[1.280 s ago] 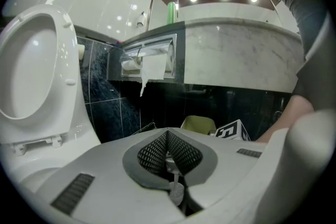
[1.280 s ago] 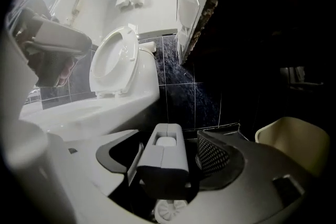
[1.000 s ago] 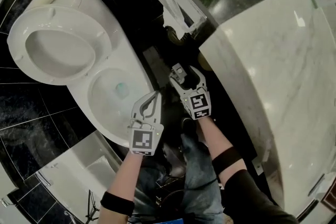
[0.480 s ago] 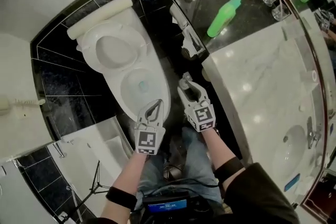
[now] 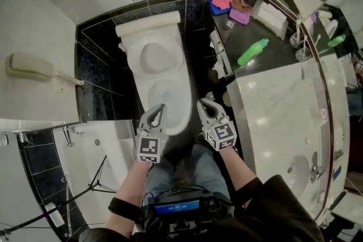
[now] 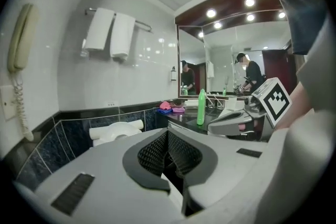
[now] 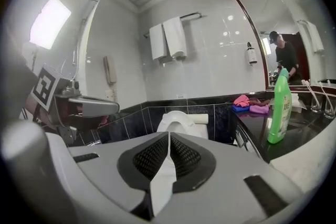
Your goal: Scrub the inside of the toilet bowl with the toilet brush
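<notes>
Black-tiled bathroom floor (image 5: pixel 102 82) fills the middle, with a white marble vanity counter (image 5: pixel 278 116) at 3 o'clock. White ceramic toilet bowl (image 5: pixel 161 90), lid up, sits at 12 o'clock from both grippers, and a green plastic bottle (image 5: pixel 253 52) is at 2. Left gripper (image 5: pixel 158 109) is clenched and empty. Right gripper (image 5: pixel 204 103) has just been closing, nothing between its jaws. Can't make out the toilet brush.

One toilet (image 5: pixel 159 73), one green bottle (image 5: pixel 253 51), one wall phone (image 5: pixel 29 67) and two hanging towels (image 6: pixel 100 29).
</notes>
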The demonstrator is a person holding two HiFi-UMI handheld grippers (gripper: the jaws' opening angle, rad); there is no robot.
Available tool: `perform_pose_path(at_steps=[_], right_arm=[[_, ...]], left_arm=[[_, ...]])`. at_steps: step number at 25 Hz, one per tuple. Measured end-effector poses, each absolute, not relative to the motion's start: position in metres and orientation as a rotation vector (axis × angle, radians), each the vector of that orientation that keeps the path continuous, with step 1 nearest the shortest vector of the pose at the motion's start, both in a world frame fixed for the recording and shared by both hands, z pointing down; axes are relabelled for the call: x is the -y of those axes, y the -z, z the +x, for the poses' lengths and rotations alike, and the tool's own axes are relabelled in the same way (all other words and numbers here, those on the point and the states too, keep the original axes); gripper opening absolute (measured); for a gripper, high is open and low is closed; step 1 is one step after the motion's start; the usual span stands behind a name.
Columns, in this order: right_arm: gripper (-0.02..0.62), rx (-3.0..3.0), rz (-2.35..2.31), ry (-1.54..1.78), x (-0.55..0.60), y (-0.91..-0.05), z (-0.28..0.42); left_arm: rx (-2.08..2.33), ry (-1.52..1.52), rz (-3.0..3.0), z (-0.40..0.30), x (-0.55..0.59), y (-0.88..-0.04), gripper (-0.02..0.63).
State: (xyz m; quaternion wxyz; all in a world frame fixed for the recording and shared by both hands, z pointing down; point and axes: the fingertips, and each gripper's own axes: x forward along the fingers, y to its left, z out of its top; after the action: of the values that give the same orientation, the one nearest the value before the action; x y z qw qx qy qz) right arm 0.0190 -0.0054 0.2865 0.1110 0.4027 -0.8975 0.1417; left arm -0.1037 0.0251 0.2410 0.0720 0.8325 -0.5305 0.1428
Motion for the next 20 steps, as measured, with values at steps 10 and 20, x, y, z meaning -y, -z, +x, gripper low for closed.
perform_pose_path(at_steps=[10,20], right_arm=[[0.002,2.705,1.020,-0.413,-0.010,-0.220,-0.028],[0.000,2.707,0.964,-0.429,-0.031,-0.202,-0.052]], left_arm=[[1.799,-0.415,2.426,-0.171,-0.051,-0.182,0.002],[1.860,-0.384,2.371,-0.203,-0.079,-0.166,0.002]])
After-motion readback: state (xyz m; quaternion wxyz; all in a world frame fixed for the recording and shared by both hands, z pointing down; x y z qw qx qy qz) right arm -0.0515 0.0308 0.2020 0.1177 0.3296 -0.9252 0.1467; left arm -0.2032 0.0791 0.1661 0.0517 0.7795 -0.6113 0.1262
